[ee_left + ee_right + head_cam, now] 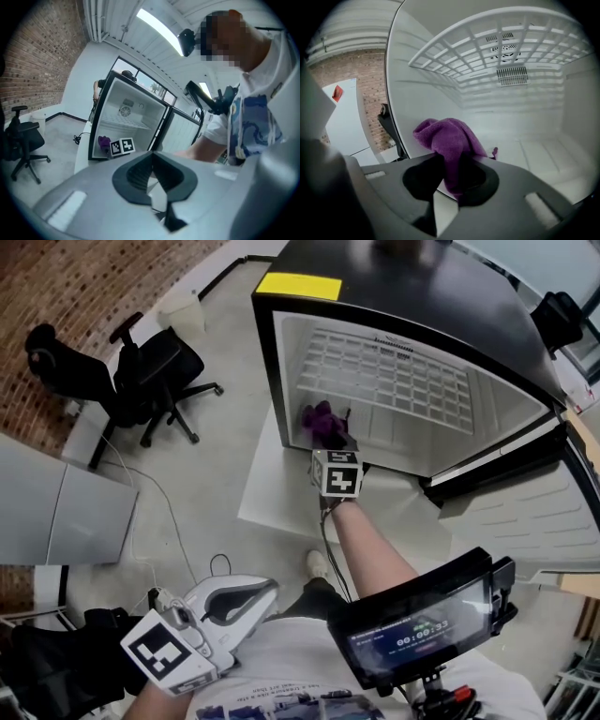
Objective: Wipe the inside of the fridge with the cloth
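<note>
The black fridge (269, 362) stands open, with a white interior and a wire shelf (394, 371). My right gripper (331, 439) reaches into its lower left corner, shut on a purple cloth (322, 420). In the right gripper view the cloth (447, 140) bunches up out of the right gripper (450, 166), close to the fridge's left inner wall (417, 93) and below the shelf (487, 42). My left gripper (267, 589) is held low near the person's body, shut and empty. From the left gripper view the fridge (126, 117) and cloth (103, 141) show far off.
The fridge door (525, 512) hangs open at the right. A black office chair (141, 371) stands left of the fridge by a brick wall. A cable (169, 512) runs over the floor. A screen device (422, 629) sits at the person's chest. The fridge rests on a white platform (272, 493).
</note>
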The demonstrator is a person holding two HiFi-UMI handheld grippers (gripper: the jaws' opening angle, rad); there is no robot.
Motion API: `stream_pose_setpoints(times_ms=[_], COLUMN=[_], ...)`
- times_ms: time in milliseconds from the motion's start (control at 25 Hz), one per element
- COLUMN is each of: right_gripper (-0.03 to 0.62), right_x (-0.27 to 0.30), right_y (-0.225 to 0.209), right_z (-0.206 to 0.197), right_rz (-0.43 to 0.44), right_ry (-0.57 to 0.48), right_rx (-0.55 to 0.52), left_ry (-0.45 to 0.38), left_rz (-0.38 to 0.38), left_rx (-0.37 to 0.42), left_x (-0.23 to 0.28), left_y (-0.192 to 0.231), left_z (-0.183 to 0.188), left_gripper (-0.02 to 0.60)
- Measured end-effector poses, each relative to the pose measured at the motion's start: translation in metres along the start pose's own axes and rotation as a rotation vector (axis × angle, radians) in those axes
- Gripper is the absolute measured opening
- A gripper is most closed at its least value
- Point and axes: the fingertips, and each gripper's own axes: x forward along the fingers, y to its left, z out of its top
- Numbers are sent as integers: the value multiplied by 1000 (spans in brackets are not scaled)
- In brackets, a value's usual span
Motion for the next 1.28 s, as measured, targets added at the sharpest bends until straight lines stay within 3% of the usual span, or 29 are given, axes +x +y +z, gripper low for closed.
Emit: stream_pose_setpoints(times_ms=[280,520,680,840,1080,1280], right_gripper=[74,74,74,74,74,74], right_x=[6,-22,-56,-97,-147,-146], right_y=[28,13,-27,-86,-167,-182], right_z=[3,19,28,28,-1,-36], right_rz=[91,66,-12,-144,-344,-368], right_ry=[-28,-83,-131,-156,-101,-22], right_rx=[123,91,46,26,18,36], left_ry=[-2,4,12,23,40,51], left_rz=[22,-24,-87,-170,-277,-295], left_rx=[-14,-5,12,38,64,53], left_x=[-10,-5,9,27,48,53], left_y=[4,-2,-12,-27,-47,-55], left_z=[-6,-5,-3,-1,-1,2], left_gripper=[8,8,8,8,8,8])
